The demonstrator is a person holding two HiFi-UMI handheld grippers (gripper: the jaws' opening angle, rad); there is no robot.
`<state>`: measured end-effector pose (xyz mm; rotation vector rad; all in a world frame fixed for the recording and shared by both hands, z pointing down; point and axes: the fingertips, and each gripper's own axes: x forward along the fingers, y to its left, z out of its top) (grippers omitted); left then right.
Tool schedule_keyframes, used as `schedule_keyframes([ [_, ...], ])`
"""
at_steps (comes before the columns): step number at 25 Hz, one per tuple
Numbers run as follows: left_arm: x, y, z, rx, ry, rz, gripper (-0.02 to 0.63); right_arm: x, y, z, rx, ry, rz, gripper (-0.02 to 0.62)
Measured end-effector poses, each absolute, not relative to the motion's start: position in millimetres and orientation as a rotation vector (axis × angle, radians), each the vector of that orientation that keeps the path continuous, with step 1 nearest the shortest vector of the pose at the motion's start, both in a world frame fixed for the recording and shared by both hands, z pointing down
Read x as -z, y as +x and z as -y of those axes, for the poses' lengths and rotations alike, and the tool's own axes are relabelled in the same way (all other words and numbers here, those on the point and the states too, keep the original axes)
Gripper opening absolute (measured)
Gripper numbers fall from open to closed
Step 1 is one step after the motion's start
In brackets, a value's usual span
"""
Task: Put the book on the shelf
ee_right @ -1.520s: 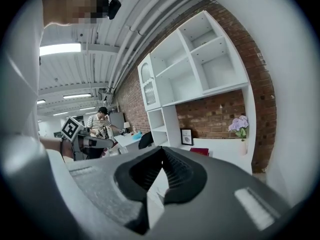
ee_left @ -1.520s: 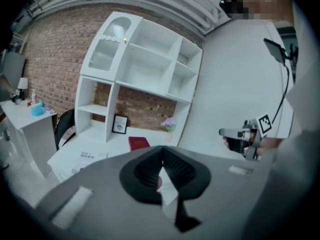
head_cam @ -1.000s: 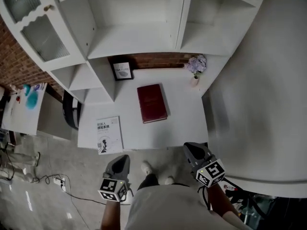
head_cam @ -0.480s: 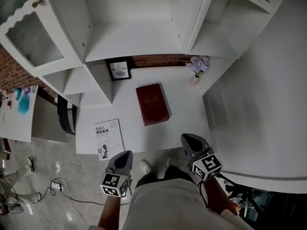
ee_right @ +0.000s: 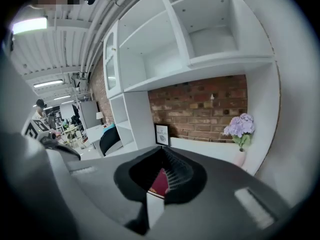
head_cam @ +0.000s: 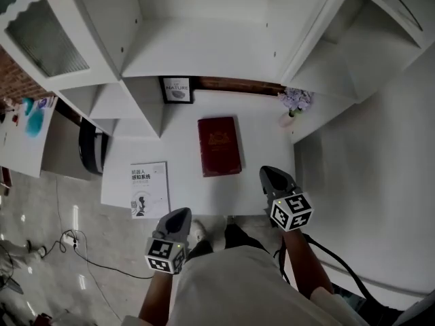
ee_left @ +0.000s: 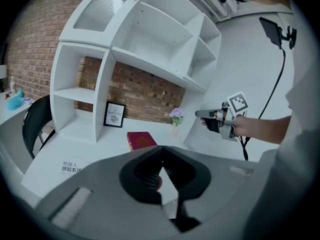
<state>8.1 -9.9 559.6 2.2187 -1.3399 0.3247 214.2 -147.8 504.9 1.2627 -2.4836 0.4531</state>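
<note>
Dark red book (head_cam: 219,146) is lying flat in the middle of the white desk (head_cam: 265,148), untouched.
The left gripper (head_cam: 182,214) and right gripper (head_cam: 267,173) are hovering at the desk's front edge, both with jaws pressed together on nothing. In the right gripper view its own jaws are hiding all but a red sliver of the book. A white paperback (head_cam: 149,187) is sitting at the desk's front left, its print unreadable. The shelf unit (head_cam: 197,46) over the desk's back is running out of frame.

Two books (head_cam: 219,146) (head_cam: 149,189), one frame (head_cam: 177,89), one vase (head_cam: 288,119)
</note>
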Motion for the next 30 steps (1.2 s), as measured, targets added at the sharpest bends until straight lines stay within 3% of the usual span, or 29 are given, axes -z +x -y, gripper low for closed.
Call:
schedule_keyframes([
  [5,-583,32,19,-0.32,2.138,1.356,0.008,-552,208,205,-0.46,1.089,2.436,0.003],
  [8,-602,42,23,-0.331,2.086,1.37,0.008,-591,198,237,-0.459,0.958,2.397,0.059],
  [13,-633,50,32,-0.361,2.007,1.415,0.008,-652,177,289,-0.395,0.759,2.331,0.064],
  [25,-686,41,13,-0.34,1.752,1.518,0.008,-762,137,375,-0.335,0.272,2.193,0.19],
  [30,-701,40,1,-0.341,1.658,1.536,0.008,-783,118,397,-0.356,0.19,2.19,0.295],
])
